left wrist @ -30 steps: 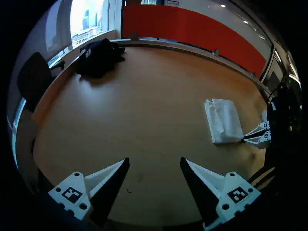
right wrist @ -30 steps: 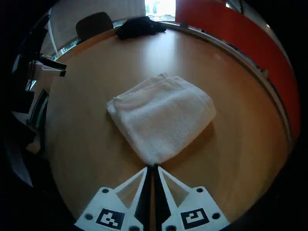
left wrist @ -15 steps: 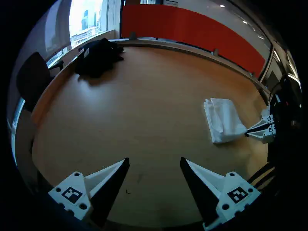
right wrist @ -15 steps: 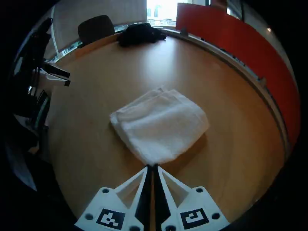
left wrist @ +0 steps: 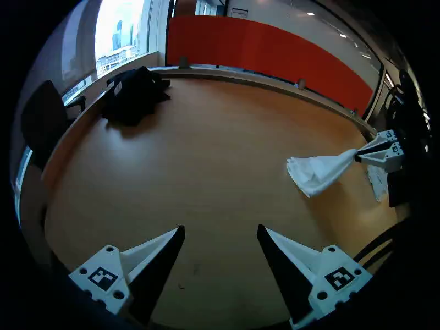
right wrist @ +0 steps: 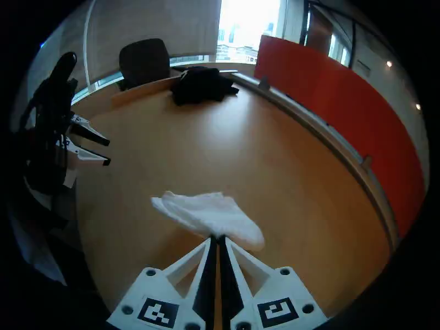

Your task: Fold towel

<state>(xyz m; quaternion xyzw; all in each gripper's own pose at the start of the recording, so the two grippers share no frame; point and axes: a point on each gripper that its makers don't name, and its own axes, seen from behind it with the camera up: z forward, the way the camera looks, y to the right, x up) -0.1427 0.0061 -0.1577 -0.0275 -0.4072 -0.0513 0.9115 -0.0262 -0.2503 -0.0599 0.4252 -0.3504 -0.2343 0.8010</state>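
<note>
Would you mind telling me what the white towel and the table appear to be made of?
The towel looks like soft terry cloth: matte white, fuzzy surface, drooping limply where it is lifted. The table appears to be wood or wood-look laminate: warm brown, smooth, with a soft sheen of reflected light; I cannot tell which.

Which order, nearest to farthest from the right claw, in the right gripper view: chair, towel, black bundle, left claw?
1. towel, gripped, centre.
2. left claw, left side.
3. black bundle, far end of table.
4. chair, beyond it.
</note>
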